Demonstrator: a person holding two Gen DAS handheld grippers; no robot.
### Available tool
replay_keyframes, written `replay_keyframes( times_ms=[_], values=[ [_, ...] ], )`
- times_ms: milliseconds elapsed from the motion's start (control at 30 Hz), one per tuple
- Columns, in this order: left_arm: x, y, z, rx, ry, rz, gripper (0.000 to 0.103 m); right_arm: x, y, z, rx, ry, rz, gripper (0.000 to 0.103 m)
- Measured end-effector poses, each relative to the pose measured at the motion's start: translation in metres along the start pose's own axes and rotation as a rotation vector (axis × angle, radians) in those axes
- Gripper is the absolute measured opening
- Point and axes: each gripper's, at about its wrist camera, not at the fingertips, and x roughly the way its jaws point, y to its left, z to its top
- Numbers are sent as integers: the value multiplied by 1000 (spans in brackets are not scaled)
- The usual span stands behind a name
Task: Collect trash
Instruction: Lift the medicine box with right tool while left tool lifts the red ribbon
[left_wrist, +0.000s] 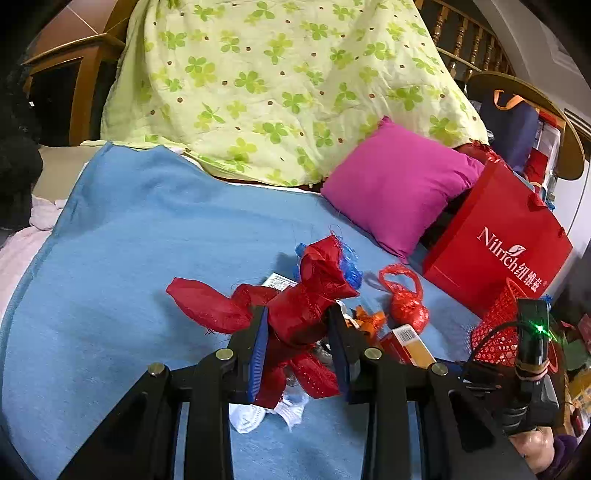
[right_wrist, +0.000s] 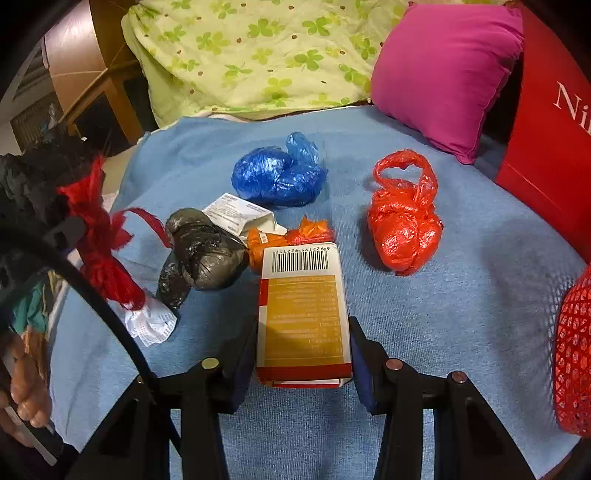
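Observation:
My left gripper (left_wrist: 297, 332) is shut on a crumpled red fabric bag (left_wrist: 295, 306), held just above the blue blanket (left_wrist: 147, 258); the bag also shows in the right wrist view (right_wrist: 99, 243) at the left. My right gripper (right_wrist: 303, 350) is shut on a red and yellow carton (right_wrist: 303, 314) with a barcode, which lies on the blanket. Ahead of it lie a black plastic bundle (right_wrist: 203, 254), a white paper packet (right_wrist: 236, 212), an orange wrapper (right_wrist: 288, 238), a blue plastic bag (right_wrist: 277, 173) and a knotted red plastic bag (right_wrist: 404, 221). A white crumpled tissue (right_wrist: 149, 323) lies under the red fabric bag.
A red mesh basket (right_wrist: 574, 354) stands at the right edge, also seen in the left wrist view (left_wrist: 498, 332). A red Nilrich paper bag (left_wrist: 495, 240) and a magenta pillow (left_wrist: 399, 184) lie behind. A green clover quilt (left_wrist: 277, 85) covers the back.

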Motion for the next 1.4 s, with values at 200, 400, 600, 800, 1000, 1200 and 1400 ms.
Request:
replay_keyframes(
  times_ms=[200, 400, 600, 800, 1000, 1200, 1400],
  values=[
    [2, -6, -9, 9, 24, 7, 34, -9, -3, 0, 11, -25, 22, 49],
    [-2, -2, -20, -35, 34, 9, 34, -21, -7, 2, 19, -68, 40, 49],
    [-10, -2, -39, -60, 49, 18, 34, -30, -9, 3, 24, -89, 64, 49],
    [-21, -13, -59, -64, 63, 22, 34, -38, -10, 1, 11, -114, 73, 49],
    [-43, -26, -83, -62, 74, 28, 34, -46, -13, 0, 18, -125, 89, 49],
    [-64, -37, -94, -47, 82, 39, 34, -59, -5, -2, -23, -175, 92, 49],
    [-76, -48, -94, -48, 94, 34, 34, -76, -3, -5, -52, -231, 101, 49]
  ],
)
